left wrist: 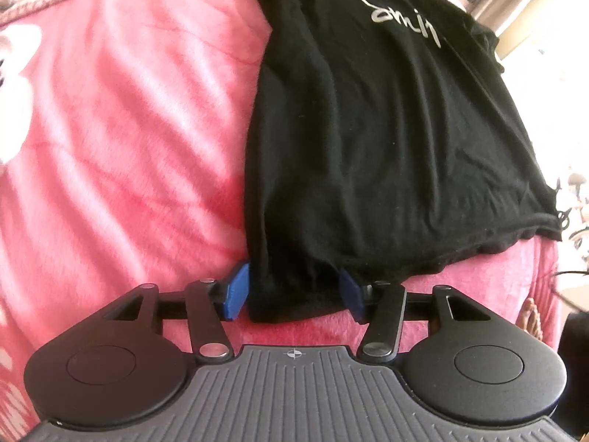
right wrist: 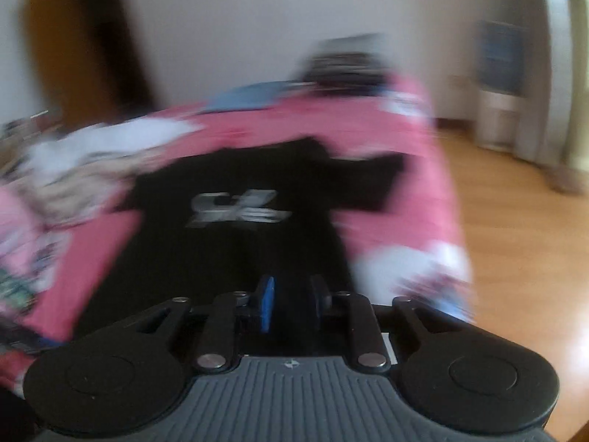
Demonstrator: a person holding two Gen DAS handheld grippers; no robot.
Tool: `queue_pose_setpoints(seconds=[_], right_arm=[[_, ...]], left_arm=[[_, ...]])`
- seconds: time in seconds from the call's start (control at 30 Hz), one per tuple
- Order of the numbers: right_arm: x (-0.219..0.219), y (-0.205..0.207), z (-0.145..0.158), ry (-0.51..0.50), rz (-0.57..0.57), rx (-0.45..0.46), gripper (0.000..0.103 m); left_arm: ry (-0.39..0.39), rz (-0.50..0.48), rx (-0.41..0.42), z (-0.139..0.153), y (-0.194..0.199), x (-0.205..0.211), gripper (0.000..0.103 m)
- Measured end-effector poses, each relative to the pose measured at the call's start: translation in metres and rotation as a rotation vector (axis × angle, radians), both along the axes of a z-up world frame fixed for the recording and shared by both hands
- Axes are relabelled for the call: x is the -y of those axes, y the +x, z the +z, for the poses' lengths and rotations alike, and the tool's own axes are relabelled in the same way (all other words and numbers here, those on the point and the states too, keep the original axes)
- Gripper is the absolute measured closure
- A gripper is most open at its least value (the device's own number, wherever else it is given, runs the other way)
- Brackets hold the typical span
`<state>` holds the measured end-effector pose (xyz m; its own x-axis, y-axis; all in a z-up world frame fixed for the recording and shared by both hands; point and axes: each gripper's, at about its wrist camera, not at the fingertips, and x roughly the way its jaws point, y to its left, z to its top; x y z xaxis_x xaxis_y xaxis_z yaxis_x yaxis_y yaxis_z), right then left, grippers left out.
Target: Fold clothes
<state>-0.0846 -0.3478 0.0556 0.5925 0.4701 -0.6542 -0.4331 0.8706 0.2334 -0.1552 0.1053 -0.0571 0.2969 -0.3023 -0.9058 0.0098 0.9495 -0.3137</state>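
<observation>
While the black shirt [left wrist: 386, 129] lies flat on the pink blanket [left wrist: 129, 129], its near hem corner sits between the parted blue pads [left wrist: 235, 291] of the left gripper [left wrist: 294, 294], which do not press it. Right gripper [right wrist: 291, 298], above the shirt's near end: jaws narrow; blur hides any hold.

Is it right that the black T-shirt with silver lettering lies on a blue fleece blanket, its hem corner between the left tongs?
Not quite: the fleece blanket is pink, not blue, as the left wrist view shows. The rest stands: the black T-shirt with silver lettering lies on it, its hem corner between the left tongs.
</observation>
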Motion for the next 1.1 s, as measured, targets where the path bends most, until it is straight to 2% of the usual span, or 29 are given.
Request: queue_pose_setpoints(seconds=[0.1, 0.2, 0.3, 0.43, 0.5, 0.53, 0.57, 0.67, 0.77, 0.87, 1.03, 1.1], right_arm=[[-0.052, 0.017, 0.0, 0.015, 0.198, -0.03, 0.079], [-0.099, 0.038, -0.005, 0.031, 0.344, -0.112, 0.079], [-0.144, 0.057, -0.005, -0.01, 0.488, -0.208, 0.079], [-0.188, 0.072, -0.007, -0.088, 0.59, -0.323, 0.079], [-0.204, 0.078, -0.015, -0.133, 0.606, -0.345, 0.079], [-0.212, 0.081, -0.02, -0.15, 0.612, -0.345, 0.079], [-0.219, 0.084, -0.024, -0.148, 0.607, -0.331, 0.079], [-0.232, 0.096, -0.035, -0.111, 0.559, -0.284, 0.079], [-0.245, 0.111, -0.045, -0.095, 0.508, -0.206, 0.079], [-0.27, 0.124, -0.048, -0.139, 0.528, -0.066, 0.079], [-0.327, 0.149, -0.066, -0.231, 0.612, 0.041, 0.079], [-0.347, 0.159, -0.074, -0.254, 0.628, 0.093, 0.079]], left_arm=[[0.004, 0.006, 0.001, -0.003, -0.004, 0.001, 0.049], [0.025, 0.016, 0.005, -0.007, -0.006, 0.001, 0.049], [0.023, 0.012, 0.019, -0.004, -0.009, -0.003, 0.049], [0.004, -0.001, 0.033, -0.007, 0.0, -0.004, 0.05], [0.003, -0.015, 0.048, -0.007, 0.003, -0.005, 0.052], [0.009, -0.025, 0.061, -0.007, 0.005, -0.003, 0.059], [0.016, -0.024, 0.068, -0.007, 0.005, -0.003, 0.066], [0.033, 0.008, 0.081, -0.01, 0.002, -0.004, 0.078], [0.054, 0.012, 0.096, -0.009, -0.001, -0.003, 0.091], [0.075, -0.006, 0.109, -0.007, -0.002, 0.001, 0.094], [0.073, -0.001, 0.091, -0.008, 0.001, 0.002, 0.094], [0.061, 0.017, 0.073, -0.009, 0.003, 0.001, 0.09]])
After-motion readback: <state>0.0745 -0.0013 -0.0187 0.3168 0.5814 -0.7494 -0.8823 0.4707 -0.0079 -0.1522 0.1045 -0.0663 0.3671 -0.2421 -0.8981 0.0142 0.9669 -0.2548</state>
